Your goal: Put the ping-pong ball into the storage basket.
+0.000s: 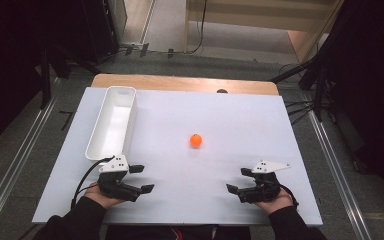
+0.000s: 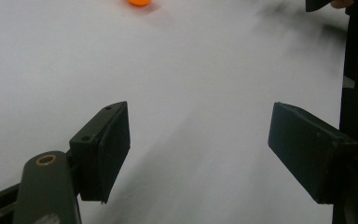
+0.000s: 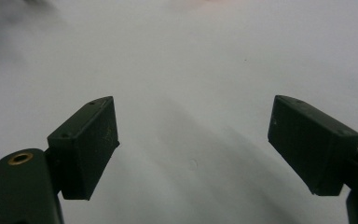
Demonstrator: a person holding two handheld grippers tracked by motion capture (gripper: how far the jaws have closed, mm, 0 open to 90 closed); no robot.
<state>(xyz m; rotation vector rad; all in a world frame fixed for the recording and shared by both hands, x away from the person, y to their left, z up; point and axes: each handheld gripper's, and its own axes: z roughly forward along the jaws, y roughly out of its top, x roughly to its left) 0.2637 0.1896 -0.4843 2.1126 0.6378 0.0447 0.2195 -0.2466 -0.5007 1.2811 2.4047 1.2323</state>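
A small orange ball (image 1: 196,140) lies near the middle of the white table (image 1: 240,120). The same ball (image 2: 140,2) peeks in at the top edge of the left gripper view. My left gripper (image 1: 143,178) rests near the table's front left, held in a hand, its jaws wide apart and nothing between them (image 2: 198,149). At the front right, my right gripper (image 1: 239,180) is likewise open and empty (image 3: 193,144). Both grippers point inward toward each other, well short of the ball.
A long white bin (image 1: 112,121) stands along the table's left side, empty as far as I can see. A wooden strip (image 1: 180,82) borders the far edge. Dark stands and cables (image 1: 300,107) flank the table on the floor.
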